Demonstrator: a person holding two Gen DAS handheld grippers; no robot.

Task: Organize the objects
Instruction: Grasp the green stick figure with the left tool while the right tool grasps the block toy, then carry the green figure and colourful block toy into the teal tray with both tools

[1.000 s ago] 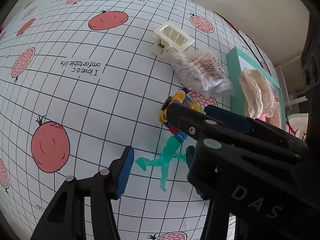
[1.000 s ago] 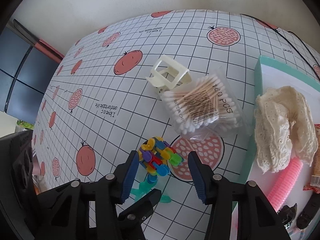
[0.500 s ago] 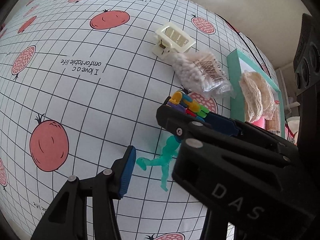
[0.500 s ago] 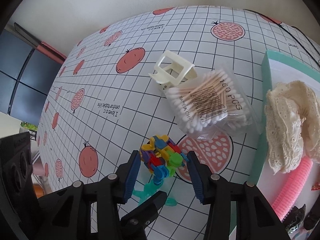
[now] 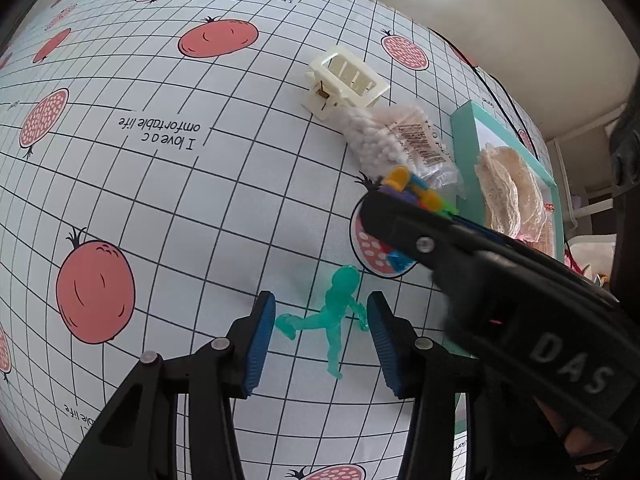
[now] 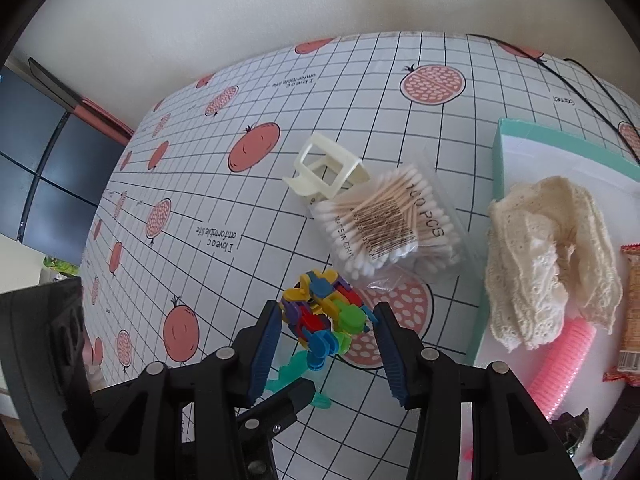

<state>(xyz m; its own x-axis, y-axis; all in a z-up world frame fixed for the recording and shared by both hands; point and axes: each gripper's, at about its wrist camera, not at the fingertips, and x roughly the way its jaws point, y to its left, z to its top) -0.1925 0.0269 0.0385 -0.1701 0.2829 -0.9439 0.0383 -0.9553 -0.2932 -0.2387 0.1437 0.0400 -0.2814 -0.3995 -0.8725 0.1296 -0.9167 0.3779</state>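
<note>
Left gripper: spread wide, empty, straddling the teal toy figure lying flat on the tablecloth.
Right gripper: pads against both sides of the multicoloured block toy; true clamping cannot be told.
Tray: teal-rimmed, at right, likely destination.
Advice: lower the left pads to cloth level, close across the torso; keep grippers from colliding.

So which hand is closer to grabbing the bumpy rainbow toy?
Right. The right gripper already has its open blue pads either side of the multicoloured plastic block toy. The left gripper instead brackets the translucent green figurine.
</note>
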